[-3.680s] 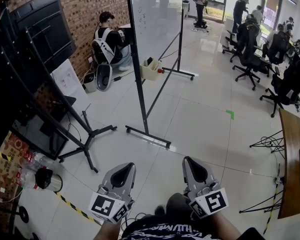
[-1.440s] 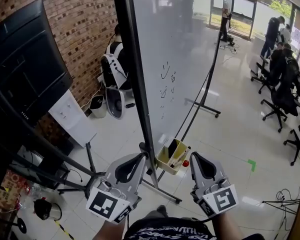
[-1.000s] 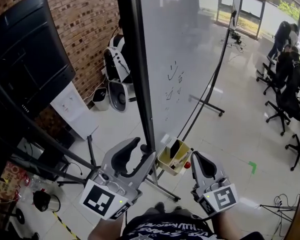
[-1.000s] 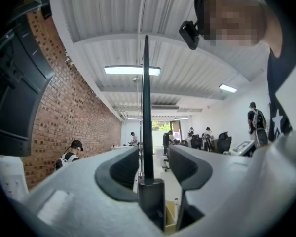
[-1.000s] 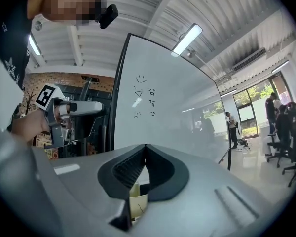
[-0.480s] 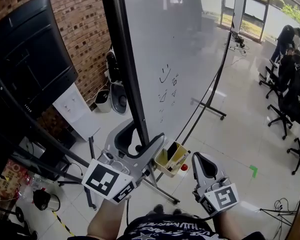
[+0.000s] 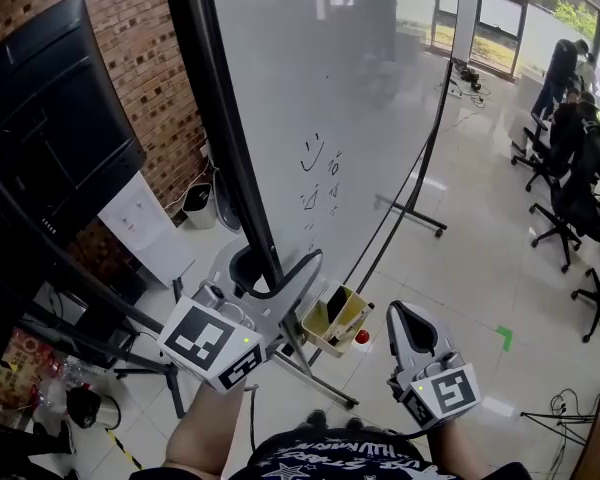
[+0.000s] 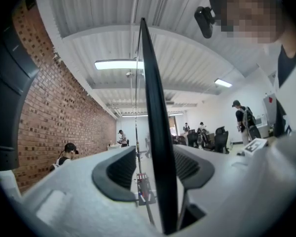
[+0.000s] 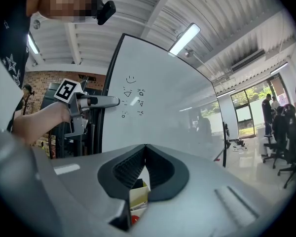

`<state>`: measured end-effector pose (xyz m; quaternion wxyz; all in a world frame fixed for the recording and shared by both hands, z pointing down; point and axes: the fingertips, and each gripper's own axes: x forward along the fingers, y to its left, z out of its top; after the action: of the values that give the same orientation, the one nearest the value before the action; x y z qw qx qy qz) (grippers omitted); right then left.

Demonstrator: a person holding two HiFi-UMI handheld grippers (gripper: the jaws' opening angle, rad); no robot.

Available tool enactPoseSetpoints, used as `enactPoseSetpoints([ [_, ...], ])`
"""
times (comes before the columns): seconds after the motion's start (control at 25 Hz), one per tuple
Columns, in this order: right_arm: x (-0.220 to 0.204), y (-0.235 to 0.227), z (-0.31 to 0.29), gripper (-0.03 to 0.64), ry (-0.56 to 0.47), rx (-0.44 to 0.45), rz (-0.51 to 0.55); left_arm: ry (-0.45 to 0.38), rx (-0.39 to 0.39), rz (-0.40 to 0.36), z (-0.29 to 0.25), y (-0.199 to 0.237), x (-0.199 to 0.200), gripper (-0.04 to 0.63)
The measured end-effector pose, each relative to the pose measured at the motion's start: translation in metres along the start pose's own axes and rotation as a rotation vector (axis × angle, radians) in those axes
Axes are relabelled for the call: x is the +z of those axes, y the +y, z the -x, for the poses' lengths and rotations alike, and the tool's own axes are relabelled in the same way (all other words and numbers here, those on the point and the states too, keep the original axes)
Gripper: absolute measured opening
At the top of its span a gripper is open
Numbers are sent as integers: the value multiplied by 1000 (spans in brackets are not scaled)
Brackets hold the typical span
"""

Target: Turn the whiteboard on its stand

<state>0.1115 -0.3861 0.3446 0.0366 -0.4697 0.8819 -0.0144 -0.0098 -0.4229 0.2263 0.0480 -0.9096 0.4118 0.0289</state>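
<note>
Brick wall (image 7: 145, 38) at ten o'clock, glossy pale floor tiles (image 7: 460, 268) at three. The left gripper (image 7: 278, 268), jaws just closing, loosely straddles the whiteboard (image 7: 360, 98) at its black edge; the right gripper (image 7: 405, 315) is pinched together, empty.

Tray (image 7: 321, 330) below whiteboard (image 7: 352, 118), screen (image 7: 52, 138) at left, office chairs (image 7: 572, 206) far right

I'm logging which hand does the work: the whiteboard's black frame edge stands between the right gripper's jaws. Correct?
No, it is the left gripper: the whiteboard's black frame edge stands between its jaws, which have just been closing, as the left gripper view shows. The right gripper is shut on nothing.
</note>
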Motion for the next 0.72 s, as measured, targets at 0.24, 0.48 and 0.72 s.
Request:
enactPoseSetpoints([
  [0.24, -3, -3, -1, 8, 2, 2, -10, 11, -16, -10, -1, -2, -1, 91],
  [0.48, -7, -8, 1, 8, -3, -7, -13, 19, 35, 6, 0, 0, -2, 54],
  [0.72, -5, -20, 7, 8, -21, -39, -7, 39, 65, -6, 1, 1, -2, 46],
])
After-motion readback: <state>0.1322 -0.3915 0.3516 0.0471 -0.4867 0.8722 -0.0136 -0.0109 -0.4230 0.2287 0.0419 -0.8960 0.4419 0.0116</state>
